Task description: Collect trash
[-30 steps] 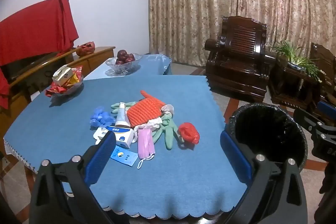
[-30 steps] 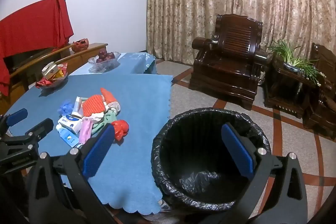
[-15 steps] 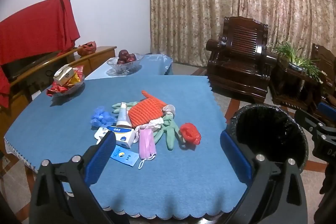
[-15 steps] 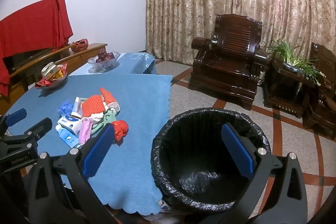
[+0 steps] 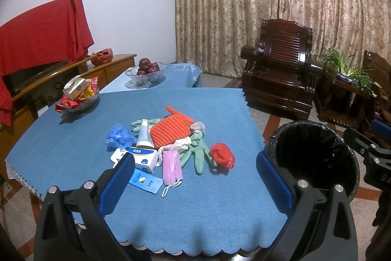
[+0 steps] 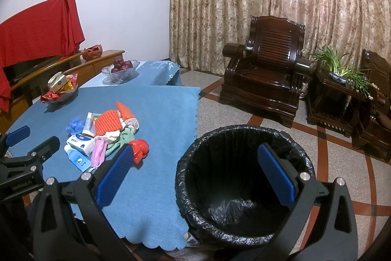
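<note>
Right wrist: "GenRobot.AI" on left tool (image 6: 18, 138)

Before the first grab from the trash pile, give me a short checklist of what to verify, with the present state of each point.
1. Left gripper open and empty: ok.
2. Right gripper open and empty: ok.
3. Trash bin lined with a bag, mouth unobstructed: ok.
4. Bin beside the table edge, near the pile: ok.
5. Red bag lies at the pile's edge, apart from the pink mask: ok.
6. Items hidden under the orange knit: cannot tell.
</note>
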The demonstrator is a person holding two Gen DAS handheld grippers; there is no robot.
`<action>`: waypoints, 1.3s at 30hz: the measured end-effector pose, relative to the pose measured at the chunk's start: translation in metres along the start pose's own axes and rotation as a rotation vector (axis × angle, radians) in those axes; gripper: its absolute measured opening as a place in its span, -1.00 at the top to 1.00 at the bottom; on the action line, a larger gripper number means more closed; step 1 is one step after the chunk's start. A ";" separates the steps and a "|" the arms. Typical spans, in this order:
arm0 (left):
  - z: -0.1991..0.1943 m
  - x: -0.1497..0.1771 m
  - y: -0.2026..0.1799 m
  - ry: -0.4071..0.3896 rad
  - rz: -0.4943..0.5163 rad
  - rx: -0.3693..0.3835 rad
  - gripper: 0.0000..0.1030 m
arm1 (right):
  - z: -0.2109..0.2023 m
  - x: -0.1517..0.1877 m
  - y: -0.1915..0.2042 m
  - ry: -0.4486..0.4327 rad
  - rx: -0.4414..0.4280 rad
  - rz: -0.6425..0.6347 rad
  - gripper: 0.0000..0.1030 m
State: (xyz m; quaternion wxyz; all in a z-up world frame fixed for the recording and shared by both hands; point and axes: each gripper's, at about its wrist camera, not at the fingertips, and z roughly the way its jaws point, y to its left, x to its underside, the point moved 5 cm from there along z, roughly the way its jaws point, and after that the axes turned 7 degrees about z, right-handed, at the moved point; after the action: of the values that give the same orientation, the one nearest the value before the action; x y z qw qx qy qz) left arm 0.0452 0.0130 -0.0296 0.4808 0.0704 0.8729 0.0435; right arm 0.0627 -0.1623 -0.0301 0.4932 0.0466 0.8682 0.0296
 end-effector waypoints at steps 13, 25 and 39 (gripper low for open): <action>-0.001 0.000 -0.005 -0.001 0.001 0.000 -0.88 | 0.001 0.001 0.000 0.001 0.000 0.001 -0.91; -0.001 0.000 -0.005 0.000 0.001 0.000 -0.88 | 0.001 0.001 0.000 0.003 0.001 0.002 -0.91; 0.004 0.003 -0.001 0.002 0.001 -0.001 -0.89 | 0.002 0.002 0.000 0.005 0.001 0.002 -0.91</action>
State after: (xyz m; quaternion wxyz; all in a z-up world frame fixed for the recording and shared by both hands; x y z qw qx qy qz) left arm 0.0475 0.0121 -0.0345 0.4798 0.0704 0.8734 0.0441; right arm 0.0634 -0.1622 -0.0325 0.4912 0.0476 0.8693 0.0298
